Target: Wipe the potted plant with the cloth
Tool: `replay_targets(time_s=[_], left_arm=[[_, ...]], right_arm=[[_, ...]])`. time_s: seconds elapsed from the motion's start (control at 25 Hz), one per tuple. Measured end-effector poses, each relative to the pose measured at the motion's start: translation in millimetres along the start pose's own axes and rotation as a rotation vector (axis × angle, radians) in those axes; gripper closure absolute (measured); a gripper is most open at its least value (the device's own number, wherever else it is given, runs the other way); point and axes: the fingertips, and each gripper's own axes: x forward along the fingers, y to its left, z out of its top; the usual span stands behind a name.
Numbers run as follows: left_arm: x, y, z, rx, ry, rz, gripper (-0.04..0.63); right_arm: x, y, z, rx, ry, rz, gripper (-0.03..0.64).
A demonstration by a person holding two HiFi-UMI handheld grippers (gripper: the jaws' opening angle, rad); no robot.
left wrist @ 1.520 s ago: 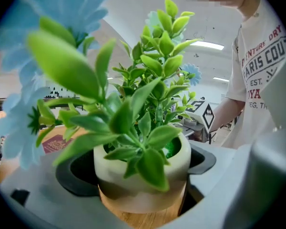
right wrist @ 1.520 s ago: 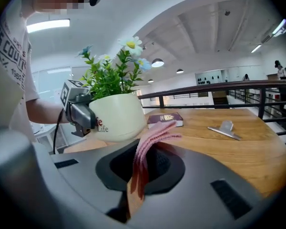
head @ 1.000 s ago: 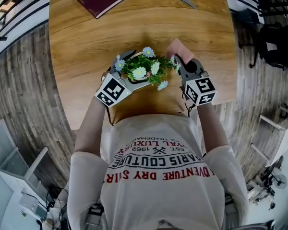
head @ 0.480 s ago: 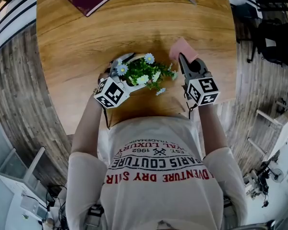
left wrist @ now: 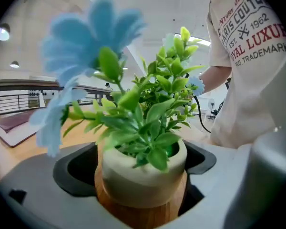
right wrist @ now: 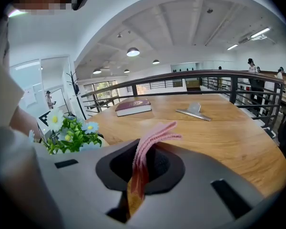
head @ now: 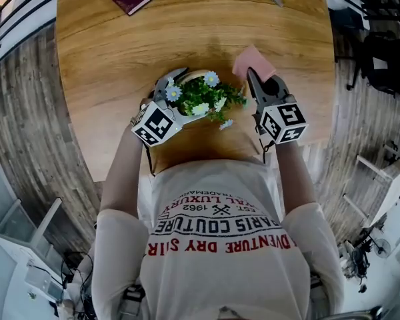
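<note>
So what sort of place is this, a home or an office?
Probably an open upper floor of an office or public building: a black railing rims it, the high ceiling has round lamps, and people stand beyond the table.

Potted plant [head: 201,101] beside pink cloth [head: 253,63]

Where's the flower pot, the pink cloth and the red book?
flower pot [left wrist: 140,175], left gripper view, on its cream wall.
pink cloth [head: 253,63], head view, on its middle.
red book [right wrist: 132,105], right gripper view, on its cover.
</note>
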Motion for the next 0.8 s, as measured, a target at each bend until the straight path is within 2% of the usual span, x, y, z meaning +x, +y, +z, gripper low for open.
replay_targets(time_s=[0.2,0.36,0.56,0.8], left_arm=[[-13.4,-4.2,-8.7,0.006,0.027,0.046,0.072],[-32.5,-1.1,-6.6,0.003,0.019,0.125,0.072],[-64.5,5.5,29.3,-0.041,-0.108,0.25,0.074],[-103.1,13.6,79.4,0.024,-0.137,0.385,0.077]], right_arm=[[-2.7,4.8,3.4,-0.004,-0.009,-0.002,0.581],[-11.9,5.5,18.0,-0.012,-0.06,-0.035,0.581],[-26.6,15.5,42.4,-0.042,-0.121,-0.03,0.581],[-34.1,31.5,63.7,-0.085,-0.16,0.007,0.581]])
